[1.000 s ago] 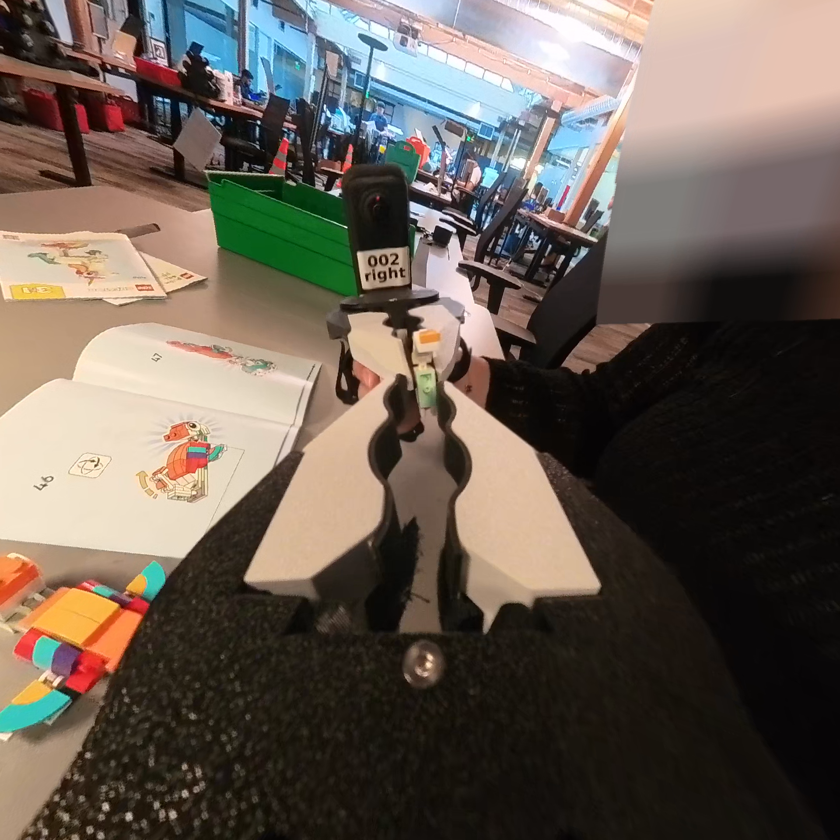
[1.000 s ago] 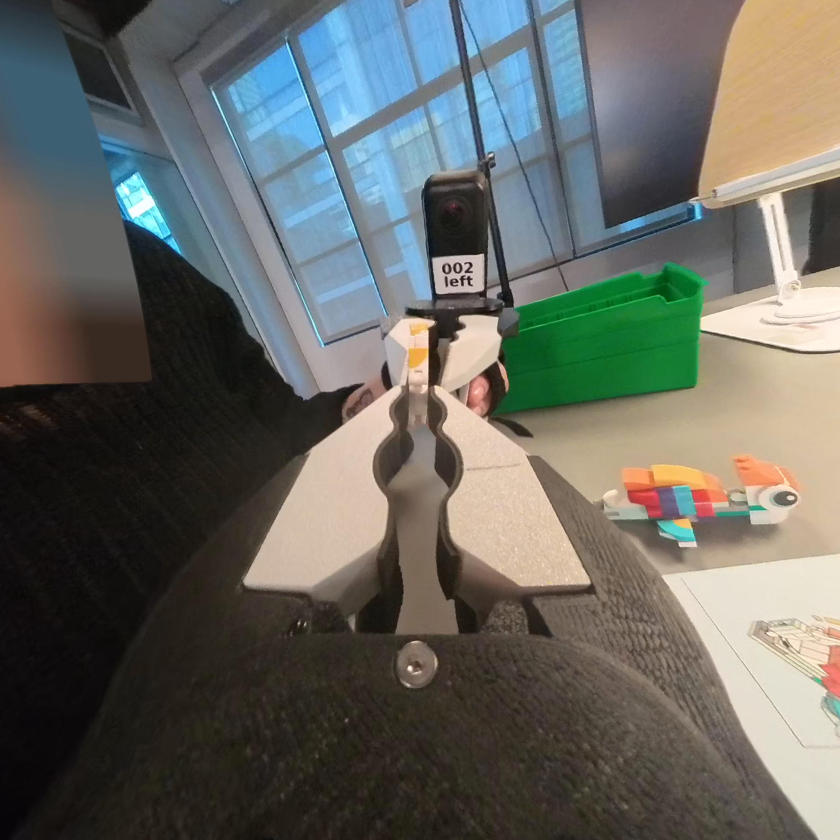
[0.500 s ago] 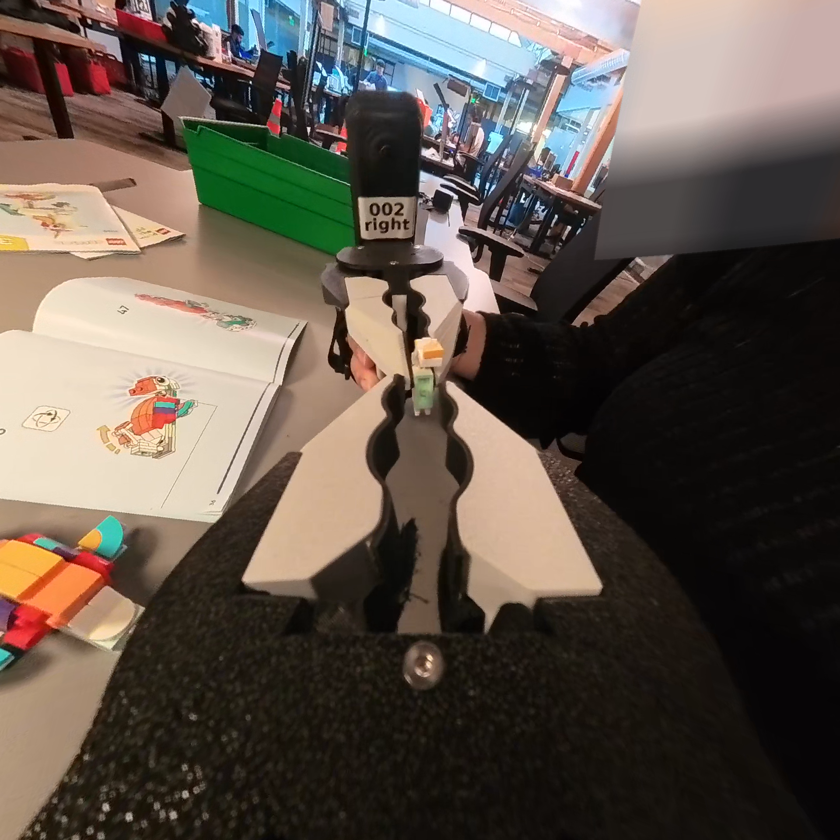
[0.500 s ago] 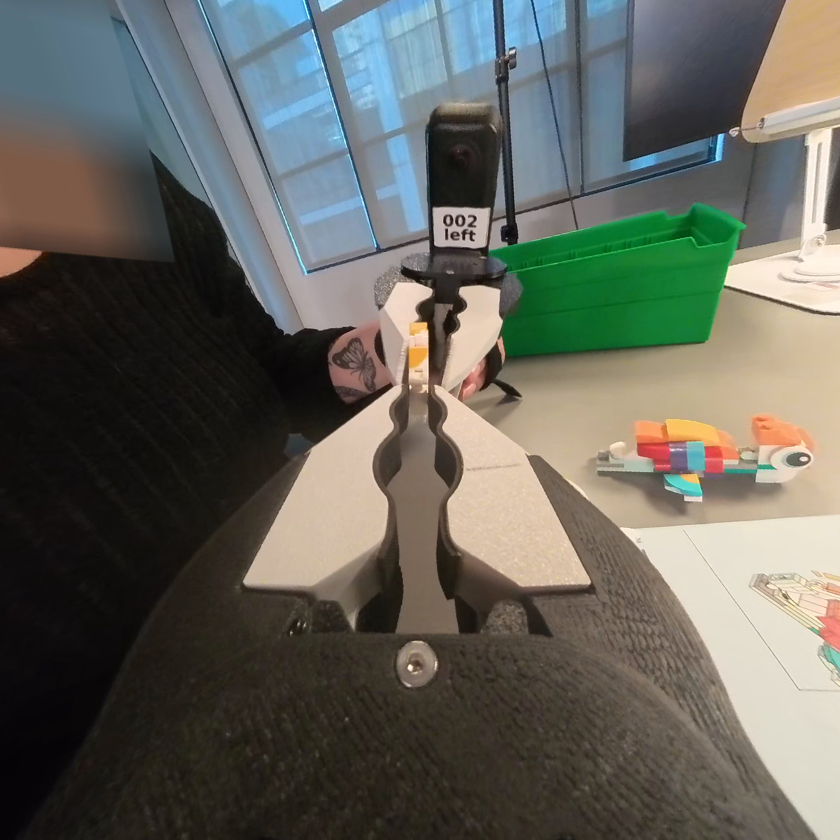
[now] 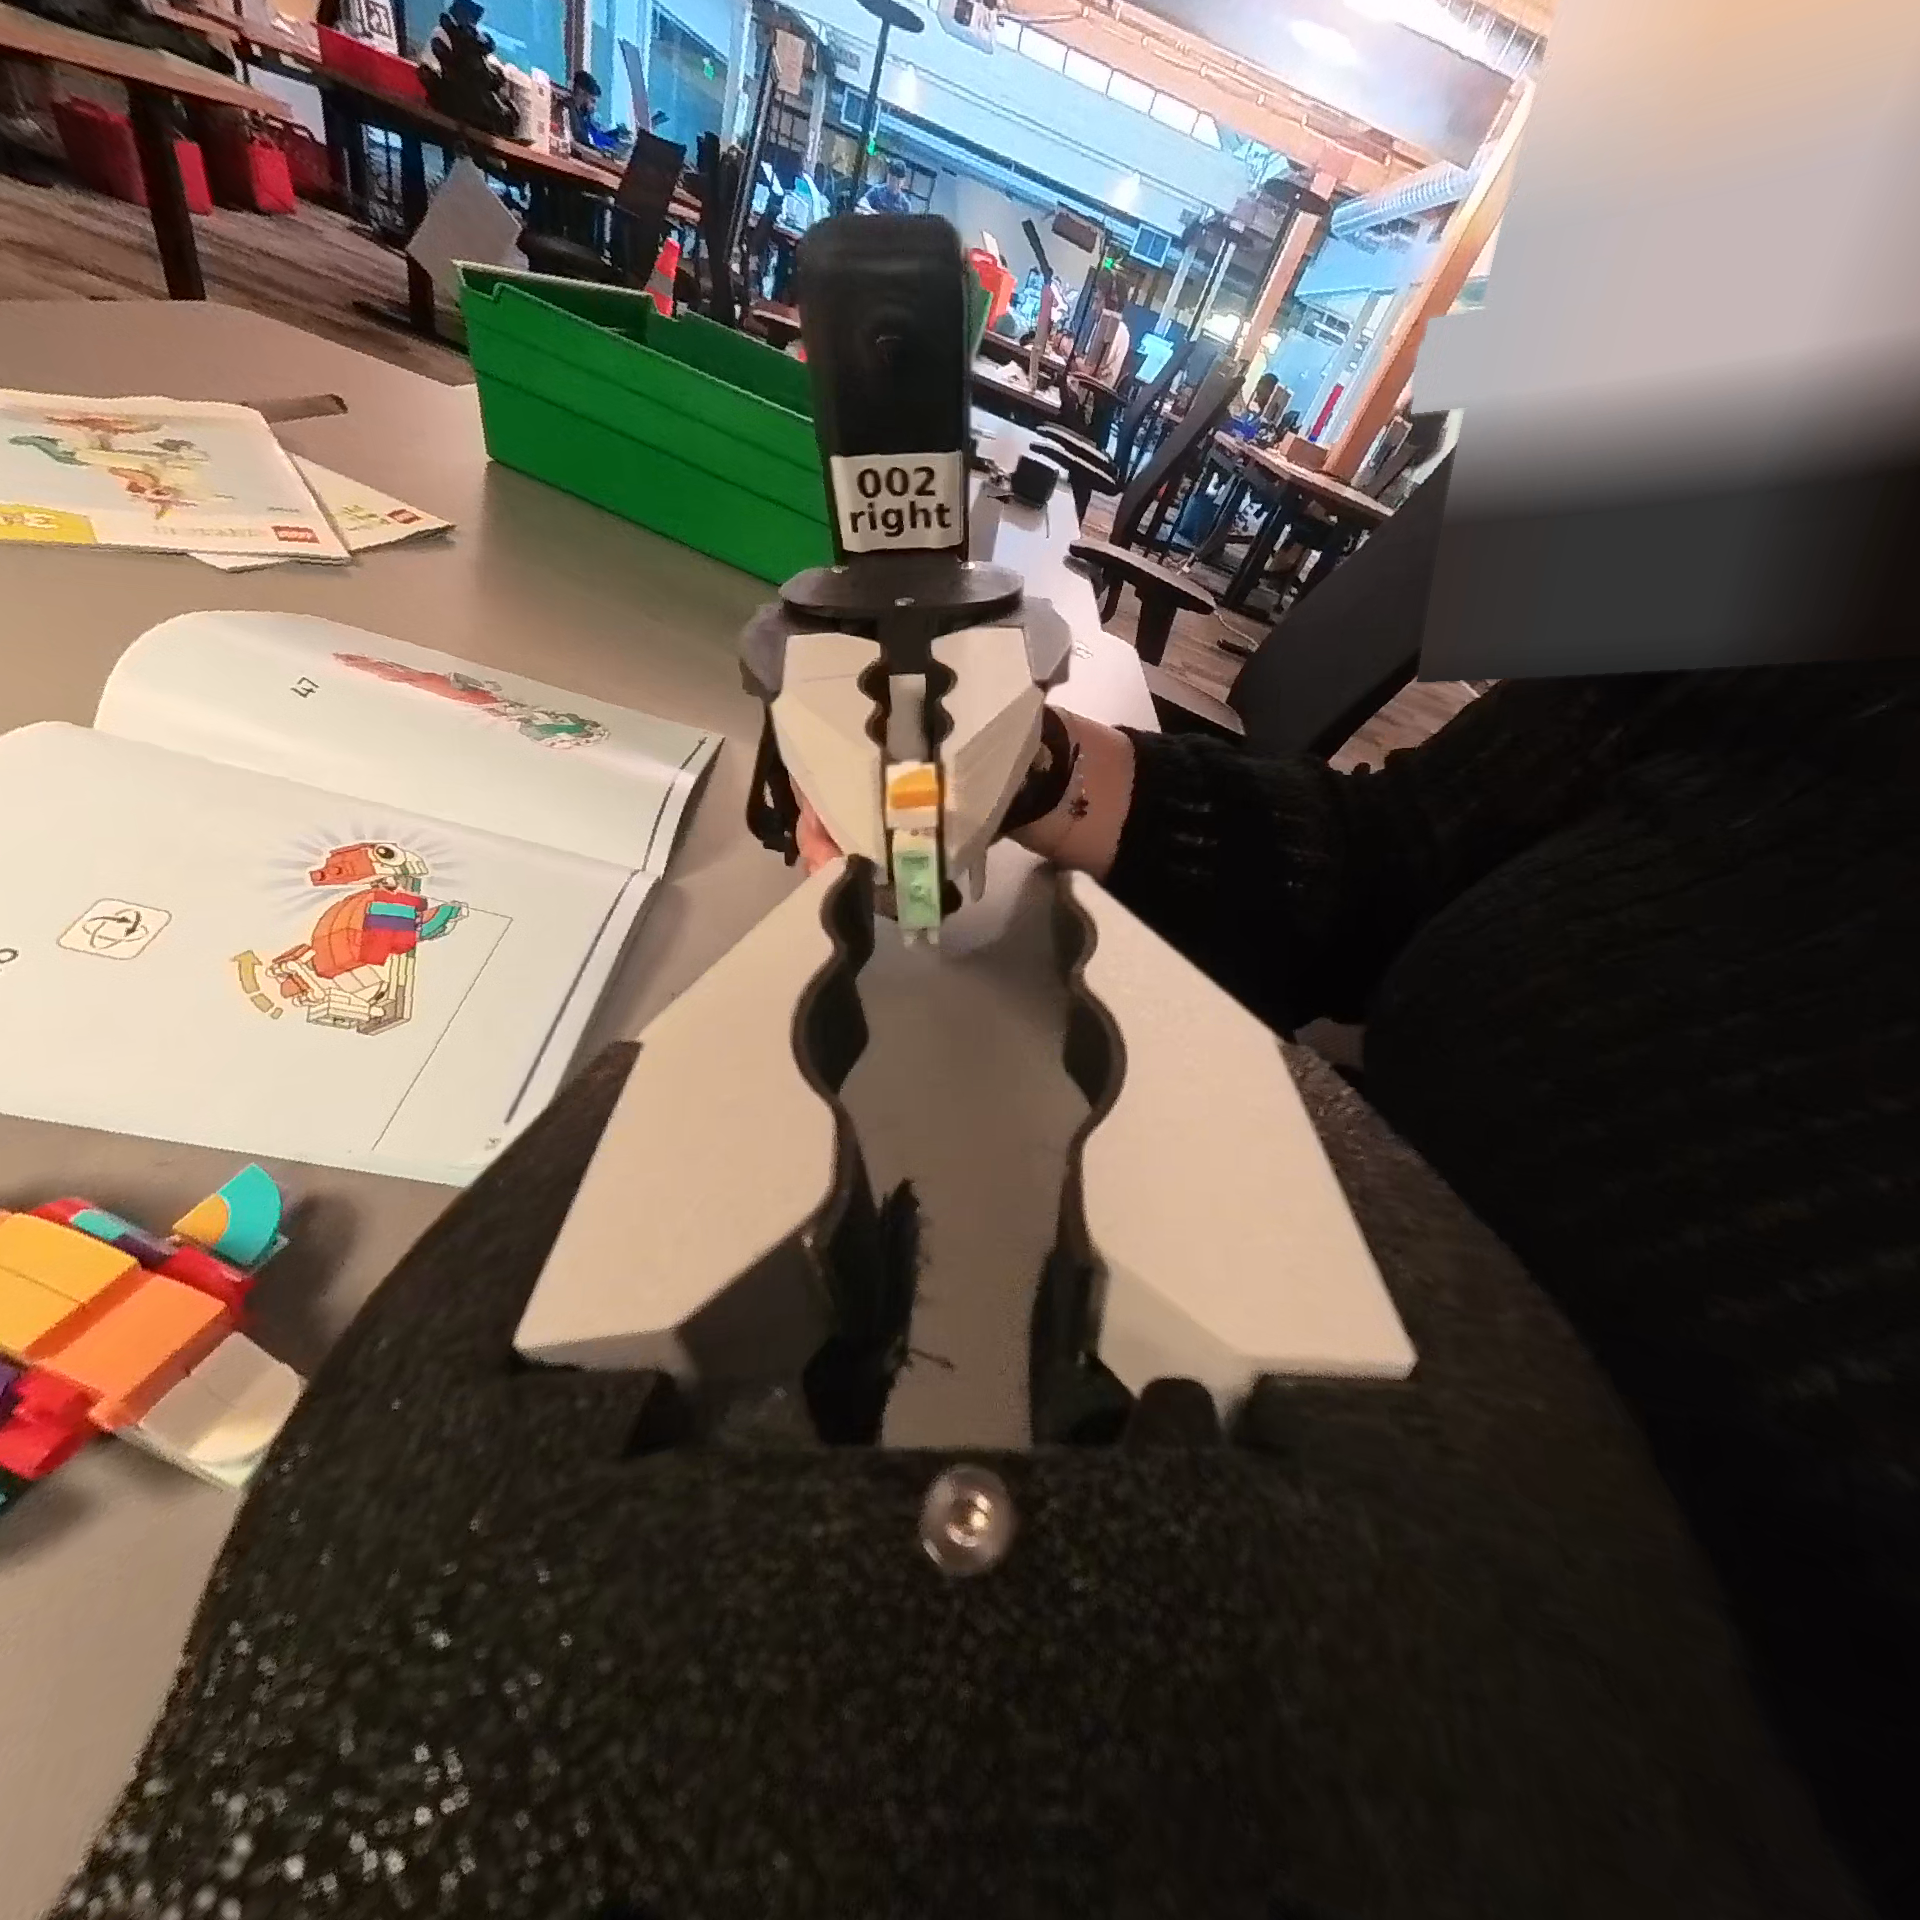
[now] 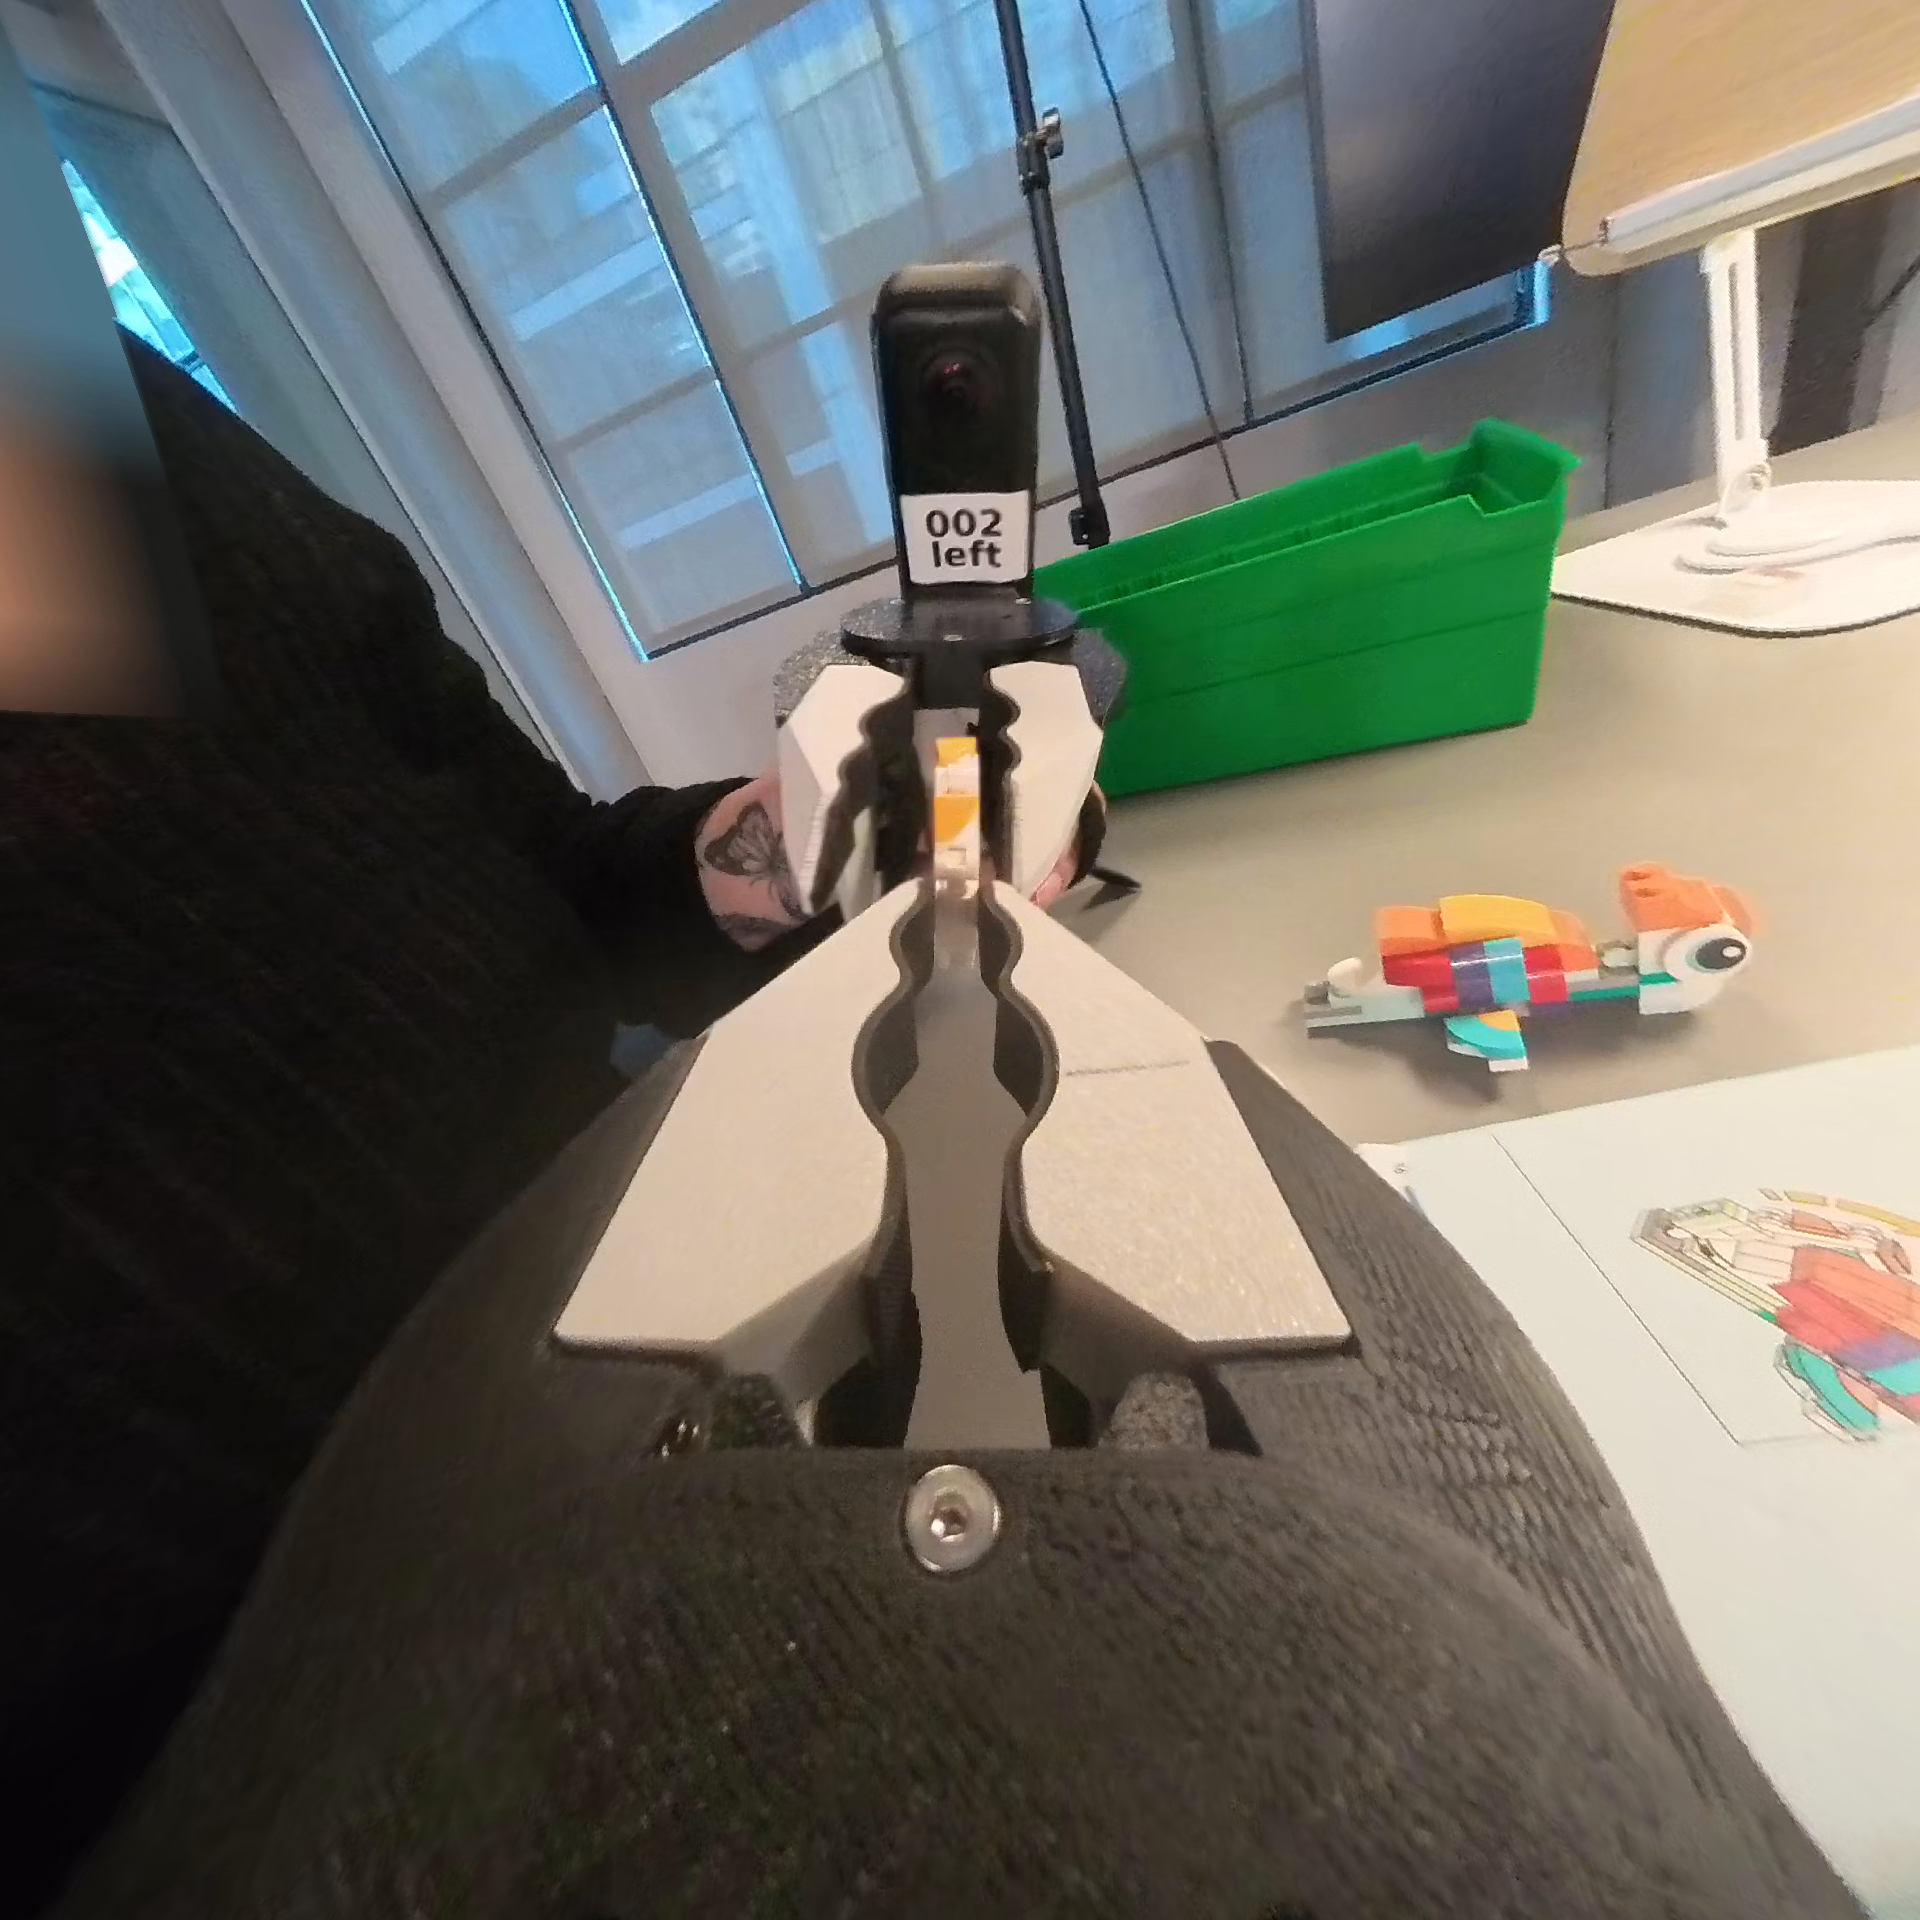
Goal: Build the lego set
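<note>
facing each other tip to tip above the table (image 5: 644,623), the left gripper (image 5: 951,904) has its jaws spread apart, while the right gripper (image 6: 951,909) pinches a small orange, white and green brick piece (image 5: 914,847). a brick fish (image 6: 1538,977) lies beside the open booklet (image 5: 312,914), near a green bin (image 6: 1330,634).

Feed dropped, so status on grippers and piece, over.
Left gripper open. Right gripper shut on the small brick stack, mid-air between left fingers. Fish model on table, clear of it.
</note>
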Action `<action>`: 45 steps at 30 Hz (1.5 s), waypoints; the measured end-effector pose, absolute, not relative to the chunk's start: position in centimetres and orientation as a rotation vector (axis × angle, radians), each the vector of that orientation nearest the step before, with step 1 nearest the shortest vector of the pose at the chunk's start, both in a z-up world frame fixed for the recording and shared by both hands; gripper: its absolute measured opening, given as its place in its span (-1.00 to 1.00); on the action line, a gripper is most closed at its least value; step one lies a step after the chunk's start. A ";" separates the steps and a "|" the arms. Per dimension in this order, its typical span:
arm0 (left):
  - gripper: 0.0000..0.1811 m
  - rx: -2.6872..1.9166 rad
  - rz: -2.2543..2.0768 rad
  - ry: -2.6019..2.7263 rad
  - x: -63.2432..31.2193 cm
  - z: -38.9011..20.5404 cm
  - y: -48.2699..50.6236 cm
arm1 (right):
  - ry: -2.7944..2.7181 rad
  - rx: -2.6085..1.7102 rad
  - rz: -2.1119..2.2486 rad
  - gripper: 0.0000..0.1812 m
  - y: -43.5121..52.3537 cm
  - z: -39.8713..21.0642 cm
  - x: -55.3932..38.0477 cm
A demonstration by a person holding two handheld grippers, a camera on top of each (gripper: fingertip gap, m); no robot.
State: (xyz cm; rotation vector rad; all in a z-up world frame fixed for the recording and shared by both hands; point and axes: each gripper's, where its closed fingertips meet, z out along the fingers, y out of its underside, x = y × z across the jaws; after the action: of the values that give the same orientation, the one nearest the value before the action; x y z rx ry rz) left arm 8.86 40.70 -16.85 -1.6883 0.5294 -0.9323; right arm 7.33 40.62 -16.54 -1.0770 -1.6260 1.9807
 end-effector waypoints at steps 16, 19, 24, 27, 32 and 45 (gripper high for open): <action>-0.68 -1.739 -0.804 0.385 6.8 -16.8 42.3 | -1.648 -1.006 1.554 -0.94 42.0 -17.6 6.0; -0.65 -1.756 -0.796 0.301 6.0 -17.1 43.0 | -1.641 -0.894 1.220 -0.94 43.3 -17.9 5.4; -0.62 -1.793 -0.767 0.253 5.7 -17.8 43.7 | -1.649 -0.658 0.647 -0.93 44.6 -19.0 4.5; -0.64 -1.814 -0.735 0.254 5.6 -18.1 44.0 | -1.635 -0.550 0.486 -0.93 44.5 -19.0 4.3; -0.74 -1.817 -0.726 0.266 5.8 -18.1 44.0 | -1.576 -0.487 0.411 -0.93 44.5 -18.0 4.3; -0.76 -1.788 -0.403 0.351 5.7 -17.2 44.8 | -1.543 -0.439 0.159 -0.94 45.7 -18.2 3.8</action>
State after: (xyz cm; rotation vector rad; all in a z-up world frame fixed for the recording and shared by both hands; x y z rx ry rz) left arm 5.71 44.81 -17.20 -1.7881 0.3510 -0.4031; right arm 3.78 45.66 -18.24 -0.4389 -1.5428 0.1585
